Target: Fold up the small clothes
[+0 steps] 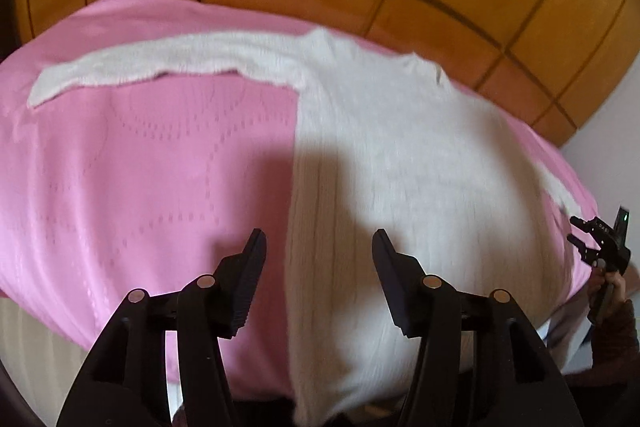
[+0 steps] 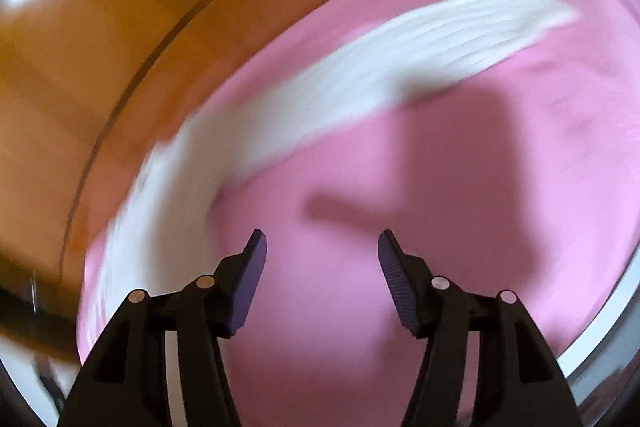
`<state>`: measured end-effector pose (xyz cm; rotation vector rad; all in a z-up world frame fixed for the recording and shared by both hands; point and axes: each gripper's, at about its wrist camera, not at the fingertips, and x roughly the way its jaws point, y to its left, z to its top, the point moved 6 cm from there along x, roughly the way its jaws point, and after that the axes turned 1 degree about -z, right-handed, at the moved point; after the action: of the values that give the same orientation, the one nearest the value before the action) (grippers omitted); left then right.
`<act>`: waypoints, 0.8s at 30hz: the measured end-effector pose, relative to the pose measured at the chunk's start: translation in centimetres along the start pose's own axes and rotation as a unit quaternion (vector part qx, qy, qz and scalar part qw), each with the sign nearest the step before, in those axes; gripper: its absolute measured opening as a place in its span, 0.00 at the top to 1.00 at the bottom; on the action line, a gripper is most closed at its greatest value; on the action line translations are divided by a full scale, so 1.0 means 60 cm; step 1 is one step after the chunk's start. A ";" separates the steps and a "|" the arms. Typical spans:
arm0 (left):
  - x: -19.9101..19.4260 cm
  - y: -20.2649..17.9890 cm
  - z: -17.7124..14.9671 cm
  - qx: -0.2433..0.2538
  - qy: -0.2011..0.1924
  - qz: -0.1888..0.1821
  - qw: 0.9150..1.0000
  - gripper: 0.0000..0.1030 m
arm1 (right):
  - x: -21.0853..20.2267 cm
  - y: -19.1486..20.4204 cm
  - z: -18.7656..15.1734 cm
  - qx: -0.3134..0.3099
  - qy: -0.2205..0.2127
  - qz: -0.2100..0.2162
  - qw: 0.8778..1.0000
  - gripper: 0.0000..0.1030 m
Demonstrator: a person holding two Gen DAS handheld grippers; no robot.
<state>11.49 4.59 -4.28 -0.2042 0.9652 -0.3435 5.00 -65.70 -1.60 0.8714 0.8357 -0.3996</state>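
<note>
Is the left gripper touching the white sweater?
Apart. In the left wrist view the open left gripper hovers above the white sweater, nothing between its fingers.

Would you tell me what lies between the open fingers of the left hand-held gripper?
In the left wrist view, the left hand-held gripper stands open and unloaded; behind its gap show the white sweater's left edge and the pink bedspread.
</note>
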 end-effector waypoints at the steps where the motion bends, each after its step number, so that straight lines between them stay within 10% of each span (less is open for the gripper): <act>1: 0.004 -0.003 0.006 -0.002 -0.002 0.001 1.000 0.48 | 0.004 -0.028 0.028 0.039 -0.017 -0.008 0.999 0.47; 5: 0.018 -0.023 0.021 0.004 0.001 -0.008 1.000 0.48 | 0.028 -0.139 0.115 0.165 -0.070 -0.052 0.983 0.66; 13: 0.047 -0.055 0.004 0.024 0.028 -0.008 0.999 0.48 | 0.042 -0.175 0.205 0.216 -0.099 -0.078 0.968 0.92; 24: 0.054 -0.066 0.013 0.006 0.020 -0.035 0.999 0.36 | 0.047 0.161 0.198 -0.099 -0.091 -0.045 0.990 0.94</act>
<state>13.03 -0.28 -5.05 -0.2223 0.9975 -0.4190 18.38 -69.40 5.46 0.6045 0.7333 -0.4607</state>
